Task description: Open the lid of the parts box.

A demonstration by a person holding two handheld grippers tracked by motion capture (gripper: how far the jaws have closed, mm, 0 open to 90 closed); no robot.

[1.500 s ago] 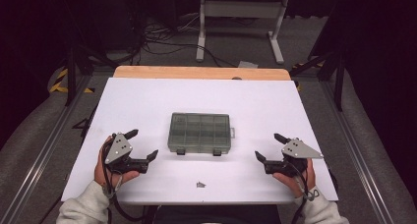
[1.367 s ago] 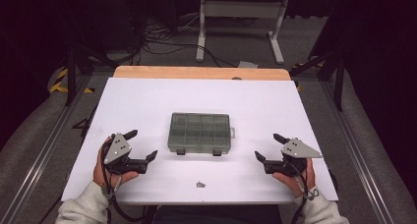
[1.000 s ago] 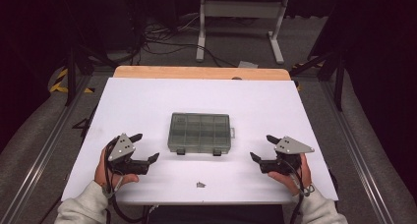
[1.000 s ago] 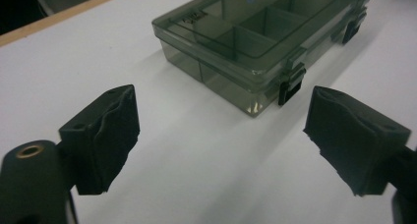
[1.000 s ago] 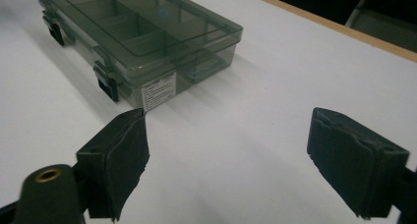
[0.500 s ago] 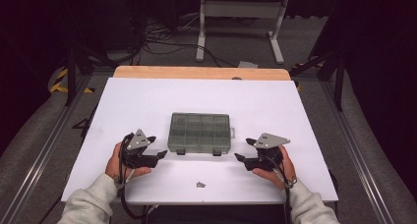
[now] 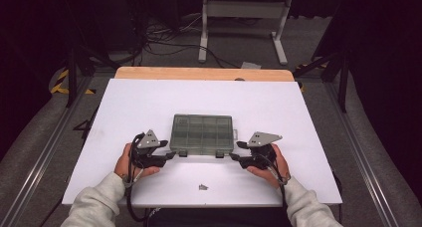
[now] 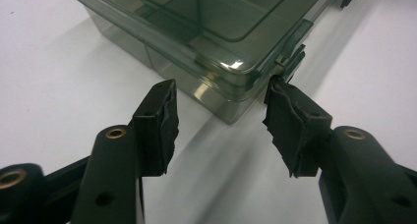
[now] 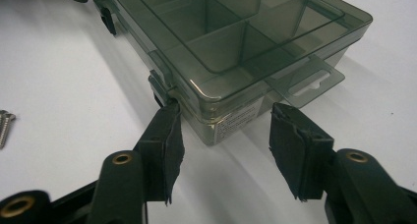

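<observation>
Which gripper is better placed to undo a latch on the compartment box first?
Probably the left gripper: one open jaw already sits at the latch on its corner of the compartment box. The right gripper is nearly as close, also open.

this looks like a lab or a recording studio set up for handling trials, not a home or a shop. the desk [image 7: 149, 102] is covered with a plain white sheet, with a strip of bare wood [image 7: 204, 73] left showing along its far edge. the surroundings are dark, as if blacked out. behind the desk a bundle of loose cables [image 7: 164, 35] trails across a grey carpeted floor [image 7: 308, 43], beside the white metal legs of a stand [image 7: 244, 18]. yellow-and-black hazard tape [image 7: 62, 82] marks the floor at the left, and metal rails [image 7: 37, 162] run along both sides of the desk.
</observation>
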